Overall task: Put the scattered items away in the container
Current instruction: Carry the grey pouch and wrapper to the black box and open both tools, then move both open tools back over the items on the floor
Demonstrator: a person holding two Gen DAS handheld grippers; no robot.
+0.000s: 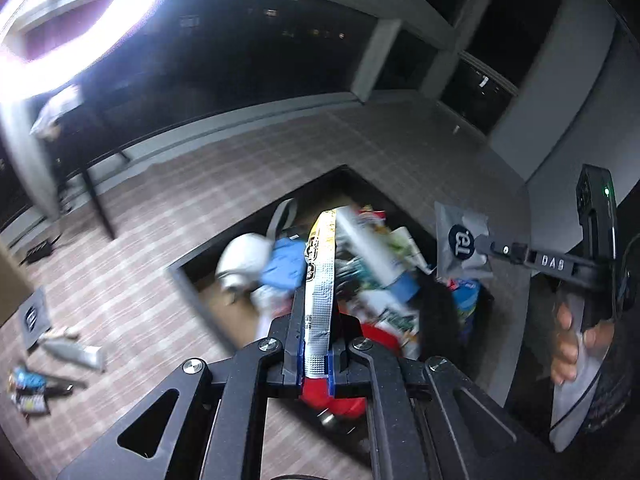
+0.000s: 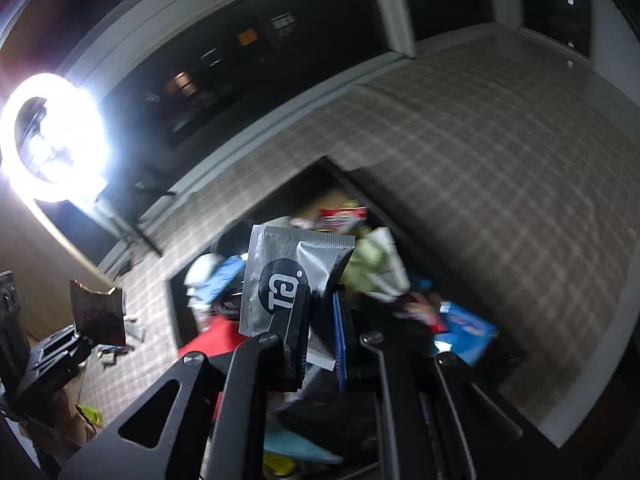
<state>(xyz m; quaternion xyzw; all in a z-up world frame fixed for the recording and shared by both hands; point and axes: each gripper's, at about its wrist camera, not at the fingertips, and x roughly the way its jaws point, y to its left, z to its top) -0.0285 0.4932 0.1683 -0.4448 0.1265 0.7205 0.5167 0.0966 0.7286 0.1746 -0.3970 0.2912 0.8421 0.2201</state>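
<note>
My left gripper (image 1: 318, 312) is shut on a long silver and yellow stick sachet (image 1: 320, 276) and hangs over the open box (image 1: 208, 280) on the carpet. The box holds a jumble of packets, a white roll, blue cloth and something red. My right gripper (image 2: 316, 312) is shut on a grey striped sachet (image 2: 276, 280) with a dark round logo, also above the box (image 2: 172, 304). In the left wrist view the same right gripper (image 1: 486, 242) comes in from the right with that sachet (image 1: 460, 240), a hand (image 1: 568, 344) behind it.
Several loose packets (image 1: 60, 352) lie on the checked carpet at the lower left. A bright ring light (image 2: 52, 148) glares at the left. Dark windows and a grey sill run along the back. A black table leg (image 1: 100, 204) stands on the carpet at the left.
</note>
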